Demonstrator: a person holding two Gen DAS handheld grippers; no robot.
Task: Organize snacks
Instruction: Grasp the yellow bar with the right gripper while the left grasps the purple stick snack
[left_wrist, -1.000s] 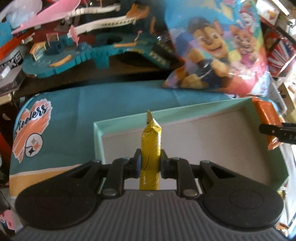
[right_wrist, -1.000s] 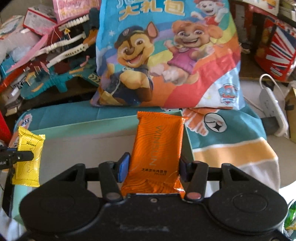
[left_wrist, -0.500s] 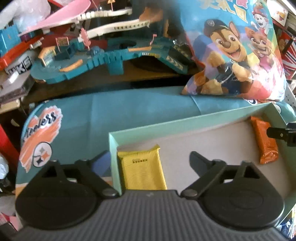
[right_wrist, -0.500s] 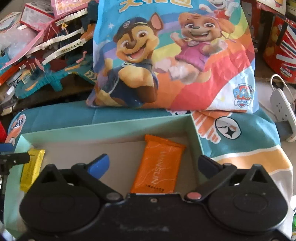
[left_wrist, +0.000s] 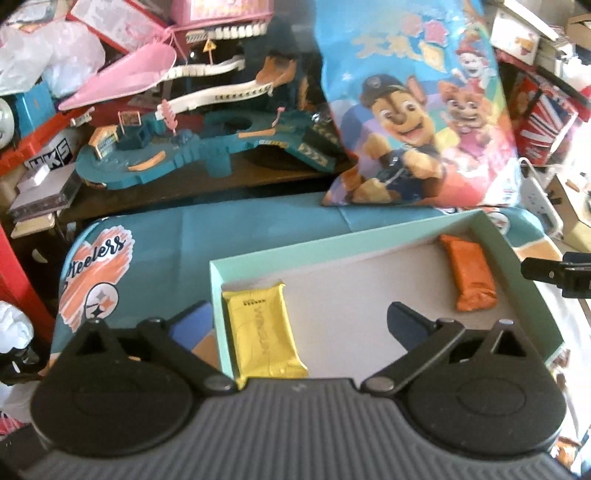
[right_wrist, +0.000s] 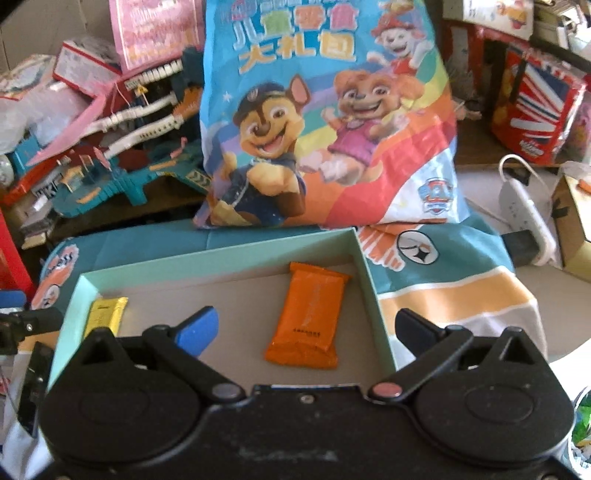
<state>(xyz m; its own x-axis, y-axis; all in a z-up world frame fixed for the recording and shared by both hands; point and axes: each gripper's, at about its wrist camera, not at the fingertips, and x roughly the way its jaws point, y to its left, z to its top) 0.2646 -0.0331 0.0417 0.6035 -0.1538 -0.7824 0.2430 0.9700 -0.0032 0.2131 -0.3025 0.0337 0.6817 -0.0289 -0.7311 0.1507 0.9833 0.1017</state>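
A shallow mint-green tray (left_wrist: 332, 243) lies on a teal printed cloth (left_wrist: 177, 236). A yellow snack packet (left_wrist: 264, 332) lies flat in its left corner and an orange snack packet (right_wrist: 308, 317) lies flat near its right wall (right_wrist: 369, 288). My left gripper (left_wrist: 297, 317) hovers above the yellow packet, jaws still opening, nothing between them pressed. Above the orange packet, my right gripper (right_wrist: 308, 323) is open and clear of it. In the left wrist view the orange packet (left_wrist: 469, 273) also shows; the yellow packet (right_wrist: 105, 317) shows in the right wrist view.
A big cartoon-dog snack bag (right_wrist: 325, 122) stands behind the tray. A teal toy track (left_wrist: 192, 147) and pink clutter fill the back left. At the right are a white power strip (right_wrist: 524, 214) and a red striped bag (right_wrist: 535, 110).
Both grippers let go: the yellow and orange packets dropped from the jaws and now lie flat in the tray. Both grippers opened wide and pulled up and back.
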